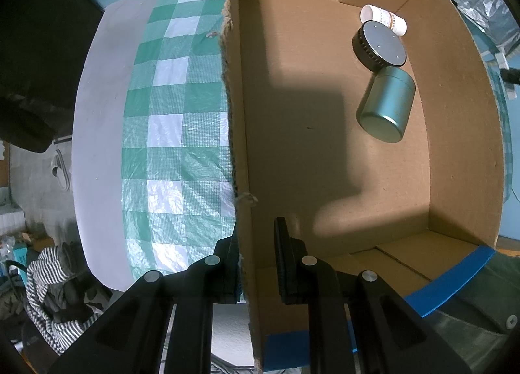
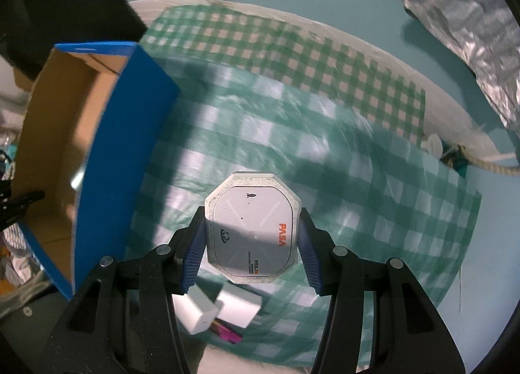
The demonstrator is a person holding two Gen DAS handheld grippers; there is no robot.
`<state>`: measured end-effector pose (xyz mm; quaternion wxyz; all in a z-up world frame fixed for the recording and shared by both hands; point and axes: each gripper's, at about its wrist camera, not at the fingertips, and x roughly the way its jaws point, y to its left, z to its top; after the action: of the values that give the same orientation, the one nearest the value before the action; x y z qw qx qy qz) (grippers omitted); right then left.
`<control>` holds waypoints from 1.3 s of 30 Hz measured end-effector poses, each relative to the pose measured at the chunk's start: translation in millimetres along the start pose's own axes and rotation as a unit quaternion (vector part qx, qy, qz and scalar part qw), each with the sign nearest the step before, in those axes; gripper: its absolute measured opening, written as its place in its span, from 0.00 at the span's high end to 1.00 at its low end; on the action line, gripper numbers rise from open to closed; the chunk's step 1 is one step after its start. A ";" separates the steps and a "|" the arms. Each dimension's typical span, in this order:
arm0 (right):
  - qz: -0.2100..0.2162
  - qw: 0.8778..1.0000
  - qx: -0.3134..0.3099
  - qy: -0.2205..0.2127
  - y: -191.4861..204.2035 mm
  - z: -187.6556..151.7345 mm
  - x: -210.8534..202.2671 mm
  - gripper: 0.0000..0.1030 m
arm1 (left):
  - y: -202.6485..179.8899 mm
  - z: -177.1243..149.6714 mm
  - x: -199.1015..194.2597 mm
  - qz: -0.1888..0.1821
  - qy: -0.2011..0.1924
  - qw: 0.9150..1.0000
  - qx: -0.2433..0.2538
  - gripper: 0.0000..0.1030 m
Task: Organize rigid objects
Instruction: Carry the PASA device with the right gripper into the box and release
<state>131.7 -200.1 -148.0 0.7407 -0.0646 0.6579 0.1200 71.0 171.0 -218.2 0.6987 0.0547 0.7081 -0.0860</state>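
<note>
The box (image 1: 325, 153) is the thing to steer by here. The left gripper (image 1: 255, 258) straddles its near wall, one finger outside over the checked cloth (image 1: 169, 133) and one inside; the outer pad sits at the cardboard but the inner one shows a gap, so I can't tell whether the wall is truly pinched or only bracketed. Inside, toward the far right corner of the box, lie a white bottle (image 1: 385, 19), a black puck (image 1: 378, 44) touching it, and a green tin (image 1: 386, 104) on its side just beside the puck; the rest of the floor is bare. To the right of the box, the right gripper (image 2: 252, 237) has its blue pads closed on the two flat sides of a pale octagonal device (image 2: 252, 227), which seems to be lifted off the cloth, with a white adapter (image 2: 224, 309) on the cloth below it, nearer the camera. The step in hand looks like carrying the device into the box. To do it well, I'd keep the left hand firm so the box doesn't slide, raise the device clear of the blue wall (image 2: 113, 153) before crossing, and lower it onto the bare floor well apart from the tin, which could roll if nudged. Release only once it rests flat.
</note>
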 end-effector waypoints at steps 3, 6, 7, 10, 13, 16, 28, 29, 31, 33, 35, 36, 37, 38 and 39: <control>0.002 1.000 -0.019 -0.006 14.6 7.6 -8.2 0.49 | 1.3 0.5 -0.8 0.000 -0.001 1.000 0.002 0.85; 0.003 0.999 -0.036 -0.011 28.2 13.0 -13.5 0.49 | 1.4 1.2 -1.7 -0.001 -0.001 1.000 0.004 0.85; 0.004 0.999 -0.041 -0.013 32.8 15.3 -14.9 0.49 | 1.7 1.9 -2.2 -0.001 -0.001 1.000 0.005 0.85; 0.012 0.998 -0.057 -0.018 48.1 23.2 -18.8 0.49 | -0.2 2.8 -2.6 0.001 -0.001 1.000 0.009 0.85; 0.018 0.997 -0.076 -0.021 66.4 30.1 -21.8 0.49 | -2.4 2.9 -2.5 0.001 -0.001 1.000 0.011 0.85; 0.023 0.995 -0.094 -0.025 84.7 38.5 -22.7 0.49 | -3.7 4.1 -3.2 0.001 -0.002 1.000 0.012 0.85; 0.039 0.985 -0.164 -0.025 148.8 65.7 -12.0 0.49 | -5.2 7.3 -6.8 -0.001 -0.008 1.000 0.012 0.85; 0.040 0.984 -0.170 -0.024 152.8 66.7 -10.0 0.49 | -5.3 6.2 -6.6 -0.001 -0.008 1.000 0.013 0.85; 0.040 0.982 -0.181 -0.020 160.8 68.3 -5.7 0.49 | -5.7 5.4 -6.4 0.000 -0.008 1.000 0.014 0.85; 0.039 0.980 -0.195 -0.015 169.5 69.4 -0.1 0.49 | -5.5 4.7 -6.1 0.000 -0.008 1.000 0.014 0.85; 0.040 0.978 -0.204 -0.011 173.5 70.6 5.5 0.49 | -5.4 4.5 -6.1 -0.002 -0.008 1.000 0.012 0.85; 0.039 0.977 -0.209 -0.008 176.6 70.8 8.4 0.49 | -5.3 4.6 -6.1 -0.002 -0.008 1.000 0.012 0.85; 0.037 0.976 -0.215 -0.005 179.2 71.1 11.8 0.49 | -5.5 4.1 -6.1 -0.002 -0.008 1.000 0.011 0.85; 0.035 0.975 -0.220 -0.001 181.9 71.2 15.7 0.49 | -4.6 4.5 -5.9 -0.002 -0.008 1.000 0.011 0.85; 0.033 0.974 -0.224 0.002 183.5 71.3 18.6 0.49 | -4.3 4.5 -5.9 -0.003 -0.008 1.000 0.010 0.85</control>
<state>153.9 -3.6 -146.0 0.7017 -0.2068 0.6176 0.2887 74.7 166.1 -212.2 0.7036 0.0590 0.7016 -0.0956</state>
